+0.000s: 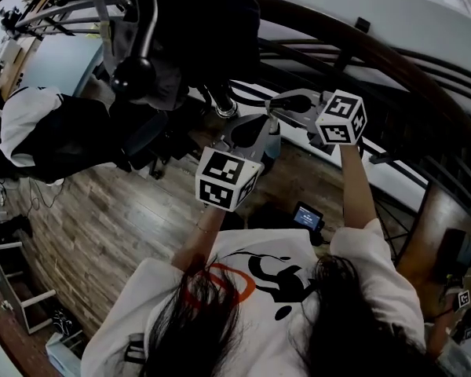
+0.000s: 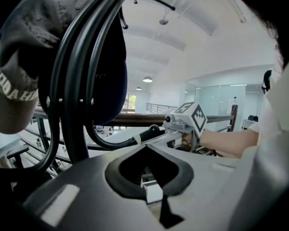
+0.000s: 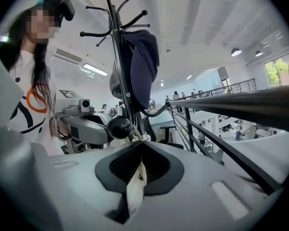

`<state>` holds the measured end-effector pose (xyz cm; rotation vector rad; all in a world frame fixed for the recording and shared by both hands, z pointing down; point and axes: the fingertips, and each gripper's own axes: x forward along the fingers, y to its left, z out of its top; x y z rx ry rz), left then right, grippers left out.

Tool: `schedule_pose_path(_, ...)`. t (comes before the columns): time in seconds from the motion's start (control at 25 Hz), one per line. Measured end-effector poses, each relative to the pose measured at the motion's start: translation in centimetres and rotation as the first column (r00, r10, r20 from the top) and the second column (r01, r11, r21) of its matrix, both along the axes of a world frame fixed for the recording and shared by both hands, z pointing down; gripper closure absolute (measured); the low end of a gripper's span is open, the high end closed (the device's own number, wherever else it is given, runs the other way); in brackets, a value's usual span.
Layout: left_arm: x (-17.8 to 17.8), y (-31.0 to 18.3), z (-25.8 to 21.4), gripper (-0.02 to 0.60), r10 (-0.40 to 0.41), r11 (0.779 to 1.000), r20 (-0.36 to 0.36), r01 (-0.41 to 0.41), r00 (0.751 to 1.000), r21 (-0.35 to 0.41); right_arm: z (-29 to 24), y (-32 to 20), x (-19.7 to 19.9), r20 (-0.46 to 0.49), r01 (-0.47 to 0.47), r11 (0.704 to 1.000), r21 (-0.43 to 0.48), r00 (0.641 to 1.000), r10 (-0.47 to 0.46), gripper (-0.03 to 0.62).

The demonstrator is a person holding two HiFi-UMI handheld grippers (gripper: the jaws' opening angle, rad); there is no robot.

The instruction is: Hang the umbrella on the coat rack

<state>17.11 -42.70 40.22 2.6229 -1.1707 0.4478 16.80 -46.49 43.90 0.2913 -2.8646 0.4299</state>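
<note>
while the umbrella strap [image 3: 135, 189] was pinched in the right gripper [image 3: 140, 150] fingers, a steady lift toward the coat rack [image 3: 116, 57], eleven o'clock, was advised.

The white short-sleeved T-shirt [image 1: 361, 265] carries a black and orange print [image 1: 259, 277]. Two white cubes [image 1: 226, 179] bear black square markers.

Coat rack [image 3: 117, 47]: black metal, with a slender upright pole and thin curved arms with ball tips fanning out at the top. A lower hook [image 2: 107, 146] curves up to a black ball knob [image 2: 155, 128], with a pale band just behind it.

Umbrella [image 3: 136, 124]: only a short black shaft with a chrome collar [image 3: 144, 137] shows, close beside the pole. A pale strip [image 3: 134, 186] runs from near the collar into the closed jaws of the right hand-held gripper [image 3: 139, 174].
</note>
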Motion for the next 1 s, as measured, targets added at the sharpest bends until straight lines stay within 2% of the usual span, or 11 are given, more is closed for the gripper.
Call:
schedule_pose_path(0.2,-0.2,0.8,1.0,0.577,0.016,1.000,0.024,-0.015,1.000,-0.008,0.4,-0.4,-0.2,0.026,-0.059,0.998,0.029,0.998,0.058,0.551)
schedule_pose_path(0.4,-0.3,1.5,0.7,0.577,0.034,0.999,0.017,-0.034,0.999,0.000,-0.3,-0.6,0.5,0.042,-0.144,0.989,0.043,0.989,0.143,0.480)
schedule_pose_path(0.76,-0.5,2.6,0.1,0.575,0.065,0.998,0.000,-0.065,0.998,0.011,-0.6,0.3,2.0,0.037,-0.268,0.963,0.033,0.963,0.267,0.468)
schedule_pose_path(1.0,-1.0,3.6,0.0,0.563,0.079,0.997,-0.001,-0.079,0.997,0.021,0.6,2.6,2.7,-0.006,-0.337,0.941,0.023,0.941,0.337,0.468)
